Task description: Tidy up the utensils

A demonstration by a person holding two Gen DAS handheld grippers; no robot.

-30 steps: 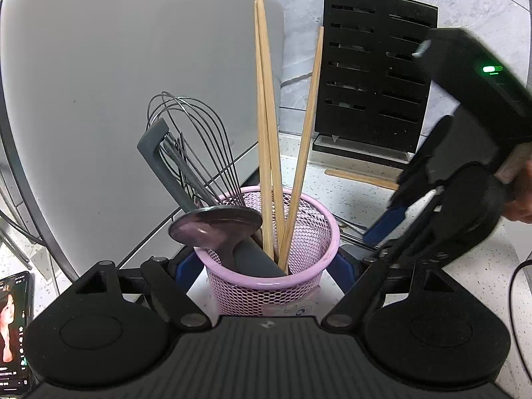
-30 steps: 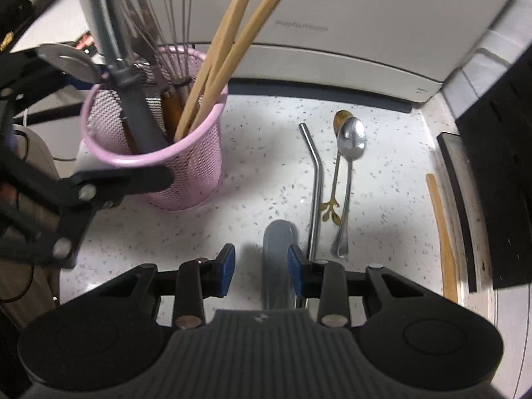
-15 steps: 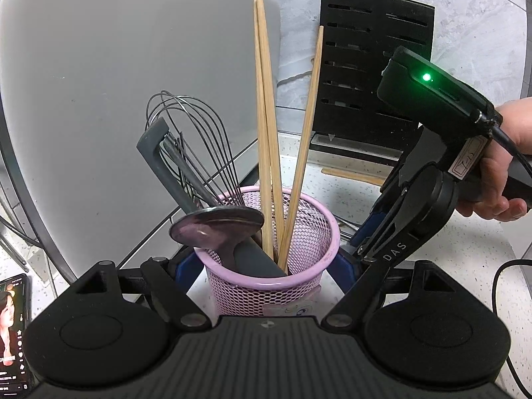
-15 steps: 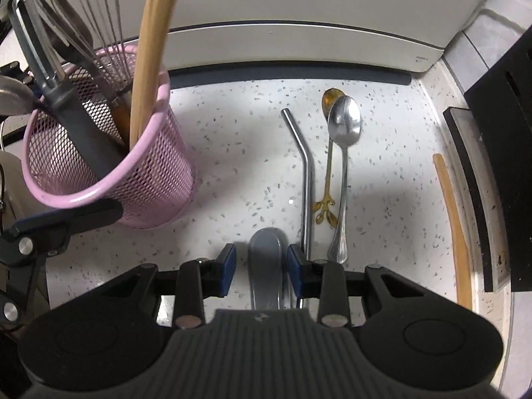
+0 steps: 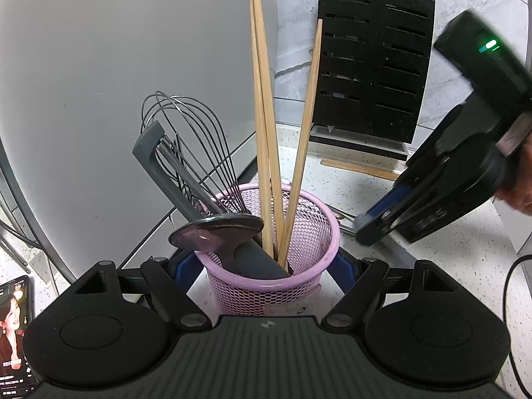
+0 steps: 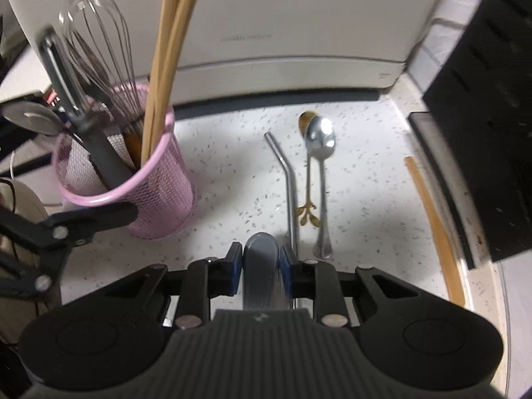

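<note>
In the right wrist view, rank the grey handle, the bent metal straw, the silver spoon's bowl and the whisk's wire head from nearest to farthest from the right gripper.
1. Grey handle, clamped in the right gripper.
2. Bent metal straw, just right of the jaws, running away.
3. Silver spoon's bowl, farther up, right of centre.
4. Whisk's wire head, far upper left, above the pink basket.

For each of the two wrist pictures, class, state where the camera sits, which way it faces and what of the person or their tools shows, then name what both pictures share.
Left wrist: sits on the left gripper, facing forward and down at the pink basket its fingers clasp; the right gripper and a hand show on the right.
Right wrist: sits on the right gripper, facing steeply down at the counter; its fingers have been closing on a grey handle; the left gripper's finger shows.
Shared: basket, whisk, chopsticks, black rack.
</note>
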